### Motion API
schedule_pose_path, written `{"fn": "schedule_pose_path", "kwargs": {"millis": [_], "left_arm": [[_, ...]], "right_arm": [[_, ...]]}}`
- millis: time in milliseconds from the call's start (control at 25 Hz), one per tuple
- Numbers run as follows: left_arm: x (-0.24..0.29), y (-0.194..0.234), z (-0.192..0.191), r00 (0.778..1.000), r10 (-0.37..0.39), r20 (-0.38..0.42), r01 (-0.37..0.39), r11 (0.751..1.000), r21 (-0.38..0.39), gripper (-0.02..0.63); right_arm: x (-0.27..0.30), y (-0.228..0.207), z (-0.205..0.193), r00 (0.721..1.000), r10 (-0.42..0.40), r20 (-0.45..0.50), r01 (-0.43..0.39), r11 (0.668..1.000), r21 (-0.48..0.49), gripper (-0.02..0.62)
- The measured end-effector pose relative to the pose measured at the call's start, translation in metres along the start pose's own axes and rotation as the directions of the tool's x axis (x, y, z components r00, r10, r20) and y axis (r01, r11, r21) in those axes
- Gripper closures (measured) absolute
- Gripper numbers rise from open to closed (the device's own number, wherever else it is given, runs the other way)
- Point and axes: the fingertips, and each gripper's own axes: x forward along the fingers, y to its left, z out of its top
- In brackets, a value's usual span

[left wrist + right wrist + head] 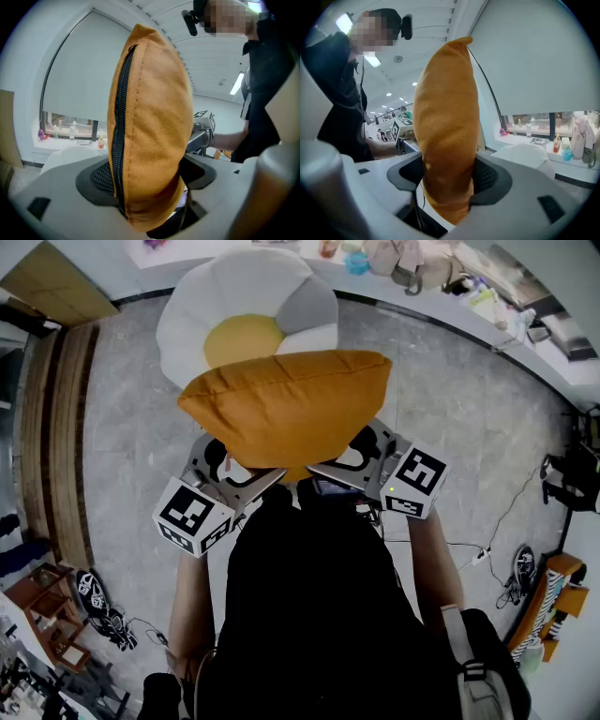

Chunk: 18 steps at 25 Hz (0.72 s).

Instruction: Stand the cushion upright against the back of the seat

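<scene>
While it hangs in the air in front of the person, the plump orange fabric cushion (pixel 291 409) is gripped at its near, lower edge from both sides. The left gripper (pixel 234 474) is clenched on one lower corner and the right gripper (pixel 356 463) on the other. Each gripper view shows the dark pads pressed into the cloth, with the stuffing bulging out above and below the jaws.

The cushion lies tipped over, broad face up. It is just short of the white petal-shaped padded seat (pixel 225 296), which has a yellow centre and stands on the grey floor (pixel 122 418). The cushion is well clear of that floor and not yet leaning on anything.

Judging by how it dents under the pads and sags little, it looks light, soft and springy, and nothing about it is fragile. The woven cover looks matt and should not slip in the jaws. The filling gives, though, so a shallow pinch at the very rim may creep off. A deep bite with plenty of cloth between the pads is the safer hold.

Two holds set wide apart along one edge, as here, keep it from twisting or flopping. In the left gripper view a black zip (pixel 119 140) runs down the seam beside the jaws. That stiffer seam is probably best kept as the bottom edge. Being limp, the cushion will likely slump unless its back meets the seat's backrest before the jaws let go.
</scene>
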Motion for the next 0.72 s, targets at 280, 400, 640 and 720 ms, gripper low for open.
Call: {"fn": "schedule_pose_path", "kwargs": {"millis": [280,400,640,720], "left_arm": [[-0.005,-0.003,-0.005,1.000,-0.012,-0.001,0.012,1.000,-0.014,0.190],[-0.006,-0.003,-0.004,1.000,-0.012,-0.001,0.012,1.000,-0.009,0.189],[-0.011,-0.002,-0.009,1.000,-0.010,-0.008,0.010,1.000,-0.010,0.189],[-0.014,-0.001,-0.013,1.000,-0.008,-0.015,0.008,1.000,-0.014,0.189]], "right_arm": [[0.001,0.006,-0.003,1.000,-0.009,-0.006,0.009,1.000,0.016,0.279],[0.001,0.006,-0.002,1.000,-0.008,-0.007,0.008,1.000,0.010,0.279],[0.006,0.011,-0.005,1.000,0.000,-0.028,0.000,1.000,-0.009,0.279],[0.010,0.013,-0.007,0.999,-0.001,-0.039,0.000,1.000,-0.016,0.279]]}}
